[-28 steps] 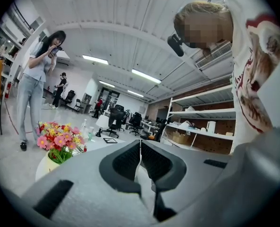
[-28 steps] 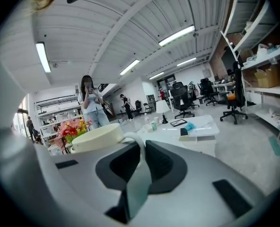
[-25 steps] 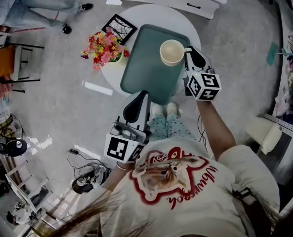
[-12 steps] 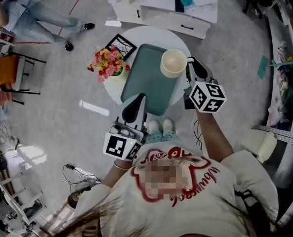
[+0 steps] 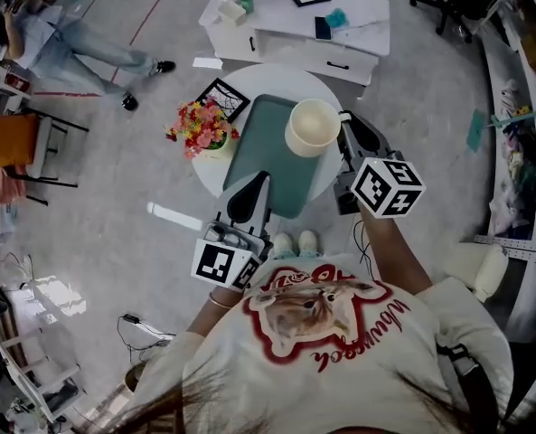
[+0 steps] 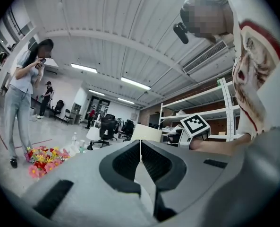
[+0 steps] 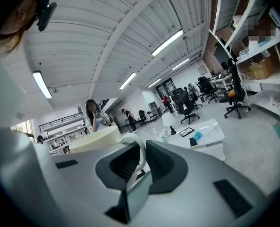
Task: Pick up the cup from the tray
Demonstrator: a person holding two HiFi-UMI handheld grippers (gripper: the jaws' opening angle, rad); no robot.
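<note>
The cream cup (image 5: 312, 127) hangs above the far right part of the teal tray (image 5: 263, 147). My right gripper (image 5: 347, 130) is shut on its handle. In the right gripper view the white handle (image 7: 141, 156) is pinched between the jaws of that gripper (image 7: 140, 163), with the cup body (image 7: 95, 137) to the left. My left gripper (image 5: 249, 194) is shut and holds nothing, over the tray's near edge. In the left gripper view its jaws meet with no gap (image 6: 140, 156), and the cup (image 6: 147, 132) shows beyond them.
The tray lies on a small round white table (image 5: 254, 81). Beside it stand a bunch of flowers (image 5: 200, 127) and a black picture frame (image 5: 222, 98). A low white cabinet (image 5: 295, 16) is behind the table. A person (image 6: 24, 91) stands off to the left.
The right gripper has lifted the cup up off the tray and it now looks larger. The left gripper has hardly moved. The head view has tilted to show more far floor.
</note>
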